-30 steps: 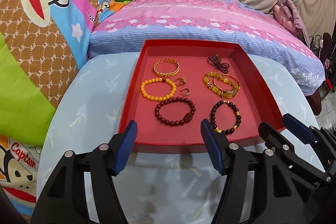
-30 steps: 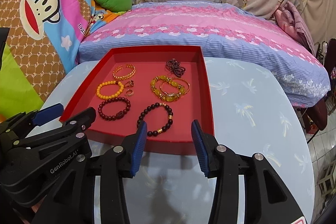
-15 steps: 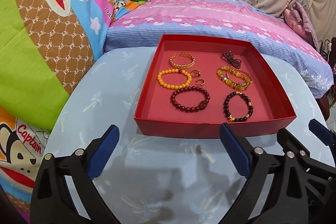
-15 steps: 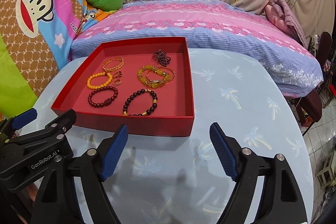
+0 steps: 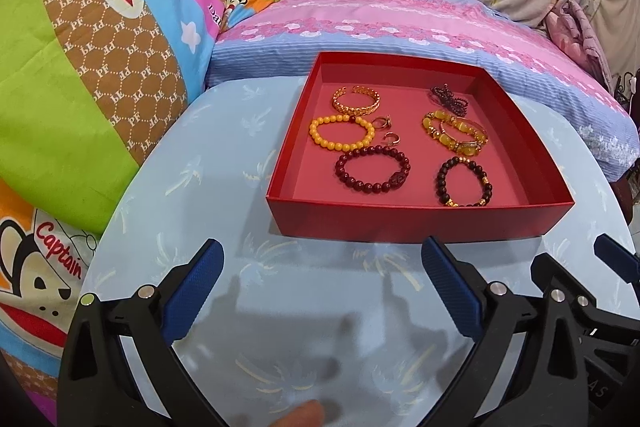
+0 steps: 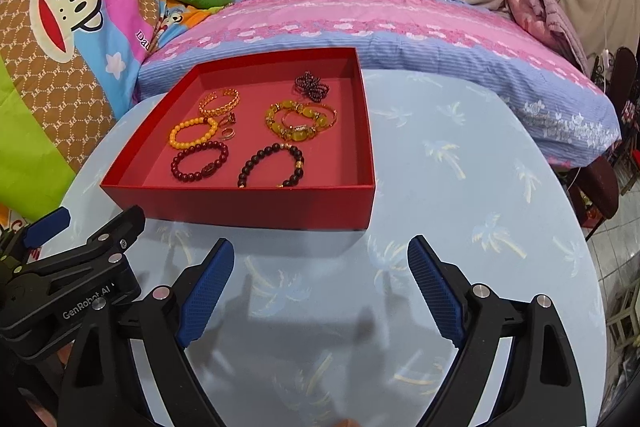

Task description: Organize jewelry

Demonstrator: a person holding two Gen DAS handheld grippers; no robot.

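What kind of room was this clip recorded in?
Most likely a home bedroom or living area. A round table with a palm-print cloth stands against a bed or couch with a pink and blue striped cover, beside a cartoon monkey quilt. A red tray of bracelets sits on the table.

You have one shallow red cardboard tray (image 5: 416, 223) holding six bracelets: one gold openwork cuff (image 5: 356, 100), one orange-yellow beaded (image 5: 341, 133), one dark red beaded (image 5: 373, 169), one black beaded with gold accents (image 5: 464, 181), one chunky yellow-stone (image 5: 454, 133), one small dark purple beaded tangle (image 5: 449, 99). Two small gold rings (image 5: 386, 130) lie mid-tray.
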